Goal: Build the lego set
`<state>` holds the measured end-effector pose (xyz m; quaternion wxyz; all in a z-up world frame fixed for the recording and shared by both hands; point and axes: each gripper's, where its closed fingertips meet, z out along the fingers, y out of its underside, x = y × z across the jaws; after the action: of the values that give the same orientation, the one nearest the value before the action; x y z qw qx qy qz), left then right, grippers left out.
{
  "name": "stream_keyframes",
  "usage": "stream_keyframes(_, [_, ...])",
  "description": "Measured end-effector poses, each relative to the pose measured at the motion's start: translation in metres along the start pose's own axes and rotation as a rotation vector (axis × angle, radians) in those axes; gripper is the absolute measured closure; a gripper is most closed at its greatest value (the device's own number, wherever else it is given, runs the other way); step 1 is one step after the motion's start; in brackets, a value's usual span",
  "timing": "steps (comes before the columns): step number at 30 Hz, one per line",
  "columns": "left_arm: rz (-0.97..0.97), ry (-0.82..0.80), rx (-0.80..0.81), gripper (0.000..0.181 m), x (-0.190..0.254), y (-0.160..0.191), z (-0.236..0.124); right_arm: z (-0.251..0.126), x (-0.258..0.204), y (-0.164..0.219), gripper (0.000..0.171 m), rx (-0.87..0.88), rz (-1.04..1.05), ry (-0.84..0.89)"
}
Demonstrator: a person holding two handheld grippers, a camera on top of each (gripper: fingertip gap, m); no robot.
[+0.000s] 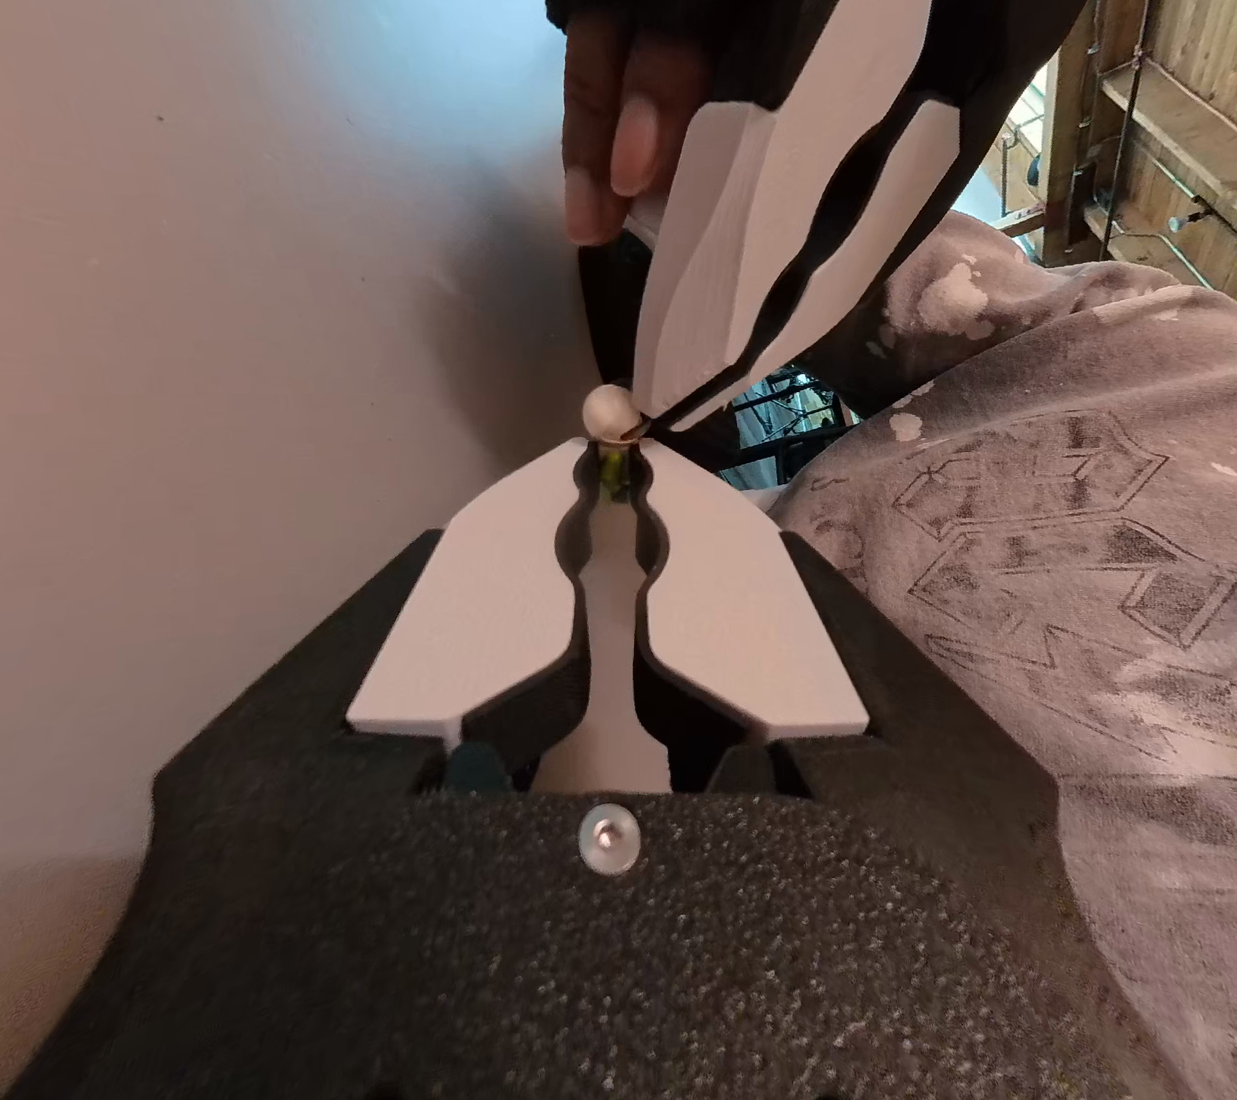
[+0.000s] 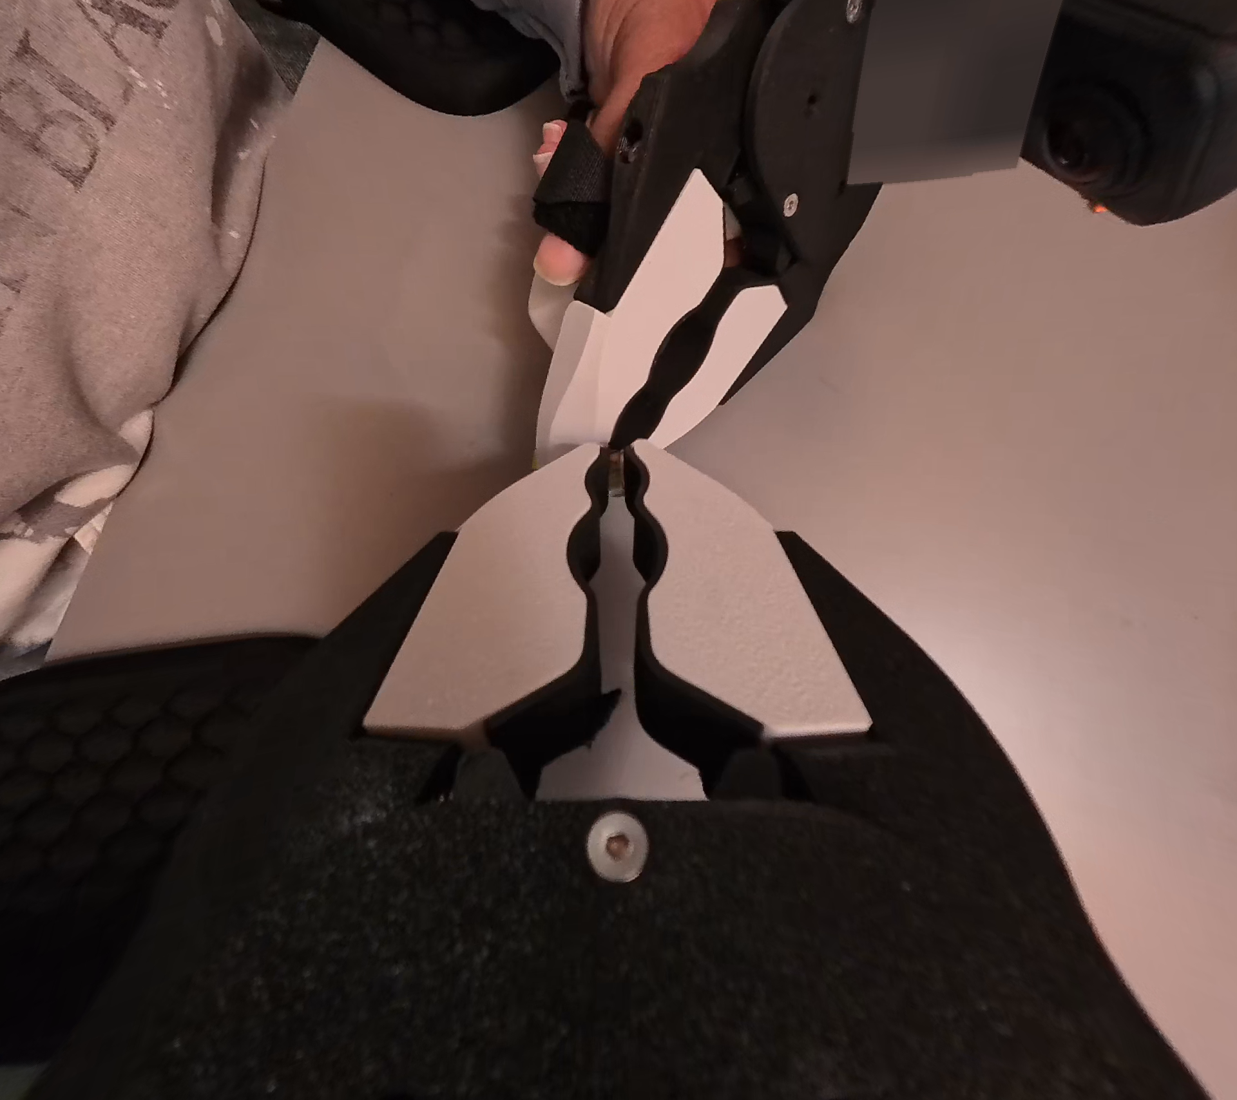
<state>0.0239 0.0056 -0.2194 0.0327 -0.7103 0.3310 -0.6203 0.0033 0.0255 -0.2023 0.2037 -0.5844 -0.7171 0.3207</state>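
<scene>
Above the pale worktop point(image 2: 937, 466), clear of its edges, a small stemmed piece point(image 1: 610, 469) is pinched in the closed left gripper point(image 1: 612, 452) and a tiny part point(image 2: 614, 476) in the closed right gripper point(image 2: 616, 459), tip to tip; assembly is judged barely begun.

Grippers: two, left gripper point(image 1: 612, 452) and right gripper point(image 2: 612, 455). Hands: two, right hand point(image 1: 616, 131) and left hand point(image 2: 642, 31). Bead-like white piece point(image 1: 608, 413): one. Green piece point(image 1: 610, 476): one. Table point(image 1: 268, 265): one.
</scene>
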Motion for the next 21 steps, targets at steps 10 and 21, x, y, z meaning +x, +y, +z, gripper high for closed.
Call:
stream_keyframes(10, [0.003,0.023,0.018,0.173,0.0039,-0.0027,-0.0011,-0.0001,0.0008,-0.002,0.159,0.066,0.039,-0.019])
stream_keyframes(21, [0.087,0.005,0.002,0.173,0.0096,-0.0007,0.0019,-0.0044,-0.005,-0.002,0.149,0.238,0.179,-0.103])
